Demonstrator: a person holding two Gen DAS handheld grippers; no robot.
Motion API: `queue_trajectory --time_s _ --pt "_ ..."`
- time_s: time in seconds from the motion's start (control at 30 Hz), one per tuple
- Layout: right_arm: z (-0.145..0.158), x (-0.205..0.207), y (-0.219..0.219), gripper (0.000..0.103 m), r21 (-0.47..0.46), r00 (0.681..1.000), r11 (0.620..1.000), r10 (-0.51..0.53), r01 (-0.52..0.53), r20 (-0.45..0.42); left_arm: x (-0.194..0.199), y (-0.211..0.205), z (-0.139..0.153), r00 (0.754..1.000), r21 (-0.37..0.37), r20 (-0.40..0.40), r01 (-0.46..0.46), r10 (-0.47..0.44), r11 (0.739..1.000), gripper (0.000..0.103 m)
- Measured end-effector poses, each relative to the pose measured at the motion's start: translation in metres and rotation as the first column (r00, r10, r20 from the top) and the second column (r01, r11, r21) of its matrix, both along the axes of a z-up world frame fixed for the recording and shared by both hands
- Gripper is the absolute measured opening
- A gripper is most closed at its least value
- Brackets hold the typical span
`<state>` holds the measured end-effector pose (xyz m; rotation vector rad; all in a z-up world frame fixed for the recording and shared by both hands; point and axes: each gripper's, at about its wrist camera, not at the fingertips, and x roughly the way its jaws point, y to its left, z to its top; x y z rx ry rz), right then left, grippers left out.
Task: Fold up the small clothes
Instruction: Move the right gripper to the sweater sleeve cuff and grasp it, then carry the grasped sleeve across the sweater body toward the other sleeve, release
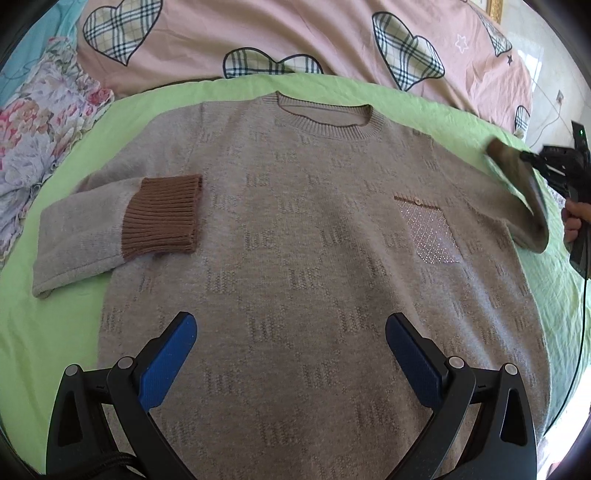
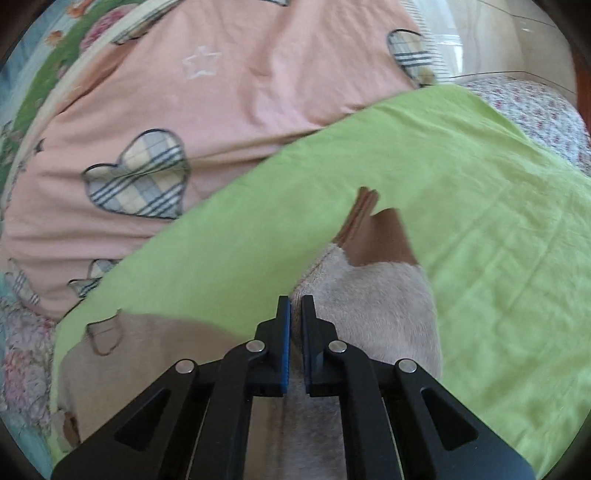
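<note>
- Right gripper (image 2: 295, 314) has its blue pads pressed together on the sweater's sleeve (image 2: 373, 306), and the brown cuff (image 2: 380, 240) hangs clear above the green sheet (image 2: 480, 221).
- Left gripper (image 1: 291, 350) hovers spread wide over the lower body of the sweater (image 1: 295, 221), gripping nothing.
- Sweater lies flat, face up, collar (image 1: 323, 114) at the far side; the other sleeve (image 1: 110, 229) is folded in, its brown cuff resting on the chest.
- Sparkly pocket (image 1: 428, 232) sits toward the lifted sleeve.
- Around the sheet: a pink heart-print quilt (image 1: 295, 33) beyond, a floral cloth (image 1: 40, 129) off to the left.
</note>
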<state>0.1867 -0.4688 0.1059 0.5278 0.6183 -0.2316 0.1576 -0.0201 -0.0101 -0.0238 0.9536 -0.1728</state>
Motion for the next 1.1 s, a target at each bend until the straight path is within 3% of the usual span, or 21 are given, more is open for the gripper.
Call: queue_trajectory --time_s 0.13,0.37,0.47,0.63,0.77,0.97,1.1 --pt "-0.003 0.03 0.104 0.006 0.069 0.966 0.964 0.252 -0.257 0.063 -0.007 0.012 0.002 1.0 -0.029 -0.001 -0.016 0.016 0.999 0.102" --pt "-0.039 0.062 0.266 0.006 0.14 0.827 0.815 0.555 -0.562 0.088 -0.009 0.044 -0.002 0.999 -0.1 -0.027 -0.05 0.048 0.994 0.102" --pt "-0.059 0.063 0.301 0.006 0.174 0.779 0.762 0.624 -0.623 0.061 -0.009 0.055 -0.004 0.997 -0.118 -0.033 -0.067 0.064 0.991 0.102" --pt "-0.086 0.062 0.314 0.009 0.211 0.751 0.737 0.66 -0.643 -0.015 0.003 0.06 -0.01 0.997 -0.18 -0.062 -0.062 0.051 0.982 0.102" --pt "-0.082 0.048 0.3 0.011 0.208 0.761 0.747 0.648 -0.631 -0.019 0.034 0.051 -0.013 0.996 -0.264 -0.086 -0.019 -0.004 0.964 0.102" --pt "-0.072 0.017 0.259 0.011 0.19 0.822 0.806 0.57 -0.561 0.01 0.121 0.038 -0.013 0.99 -0.406 -0.127 0.0 -0.056 0.914 0.102" --pt "-0.074 -0.007 0.231 0.011 0.192 0.865 0.847 0.501 -0.495 0.018 0.182 0.024 -0.026 0.977 -0.445 -0.198 -0.017 -0.08 0.895 0.102"
